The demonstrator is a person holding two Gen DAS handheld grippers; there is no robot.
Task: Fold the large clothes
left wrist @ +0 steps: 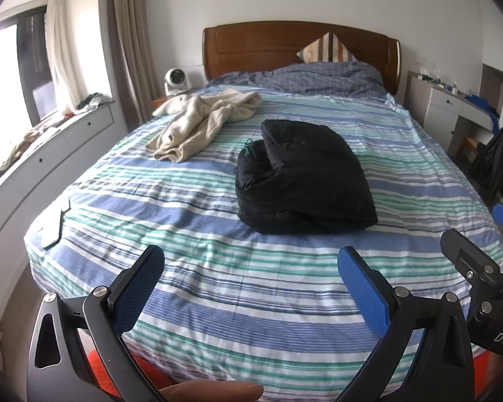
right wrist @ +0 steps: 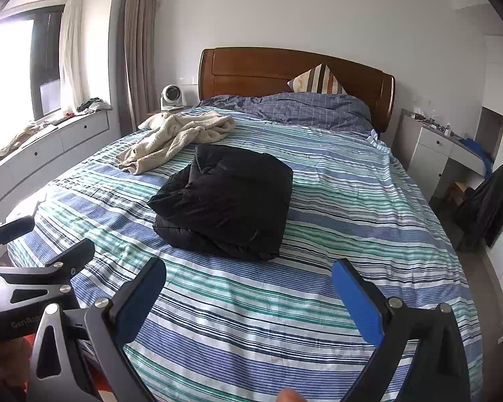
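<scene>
A folded black puffy jacket [left wrist: 303, 176] lies on the striped bedsheet [left wrist: 218, 268], well beyond both the left gripper [left wrist: 251, 288] and right gripper [right wrist: 249, 296], each spread wide and empty.

The left gripper [left wrist: 251, 271] is spread wide, its blue-padded fingers [left wrist: 360, 288] far apart and holding nothing. The right gripper [right wrist: 249, 286] is likewise spread wide and empty. Both point forward at about the same height, side by side; each shows at the edge of the other's view. A fingertip [left wrist: 214, 392] of the person shows at the bottom of the left wrist view.
</scene>
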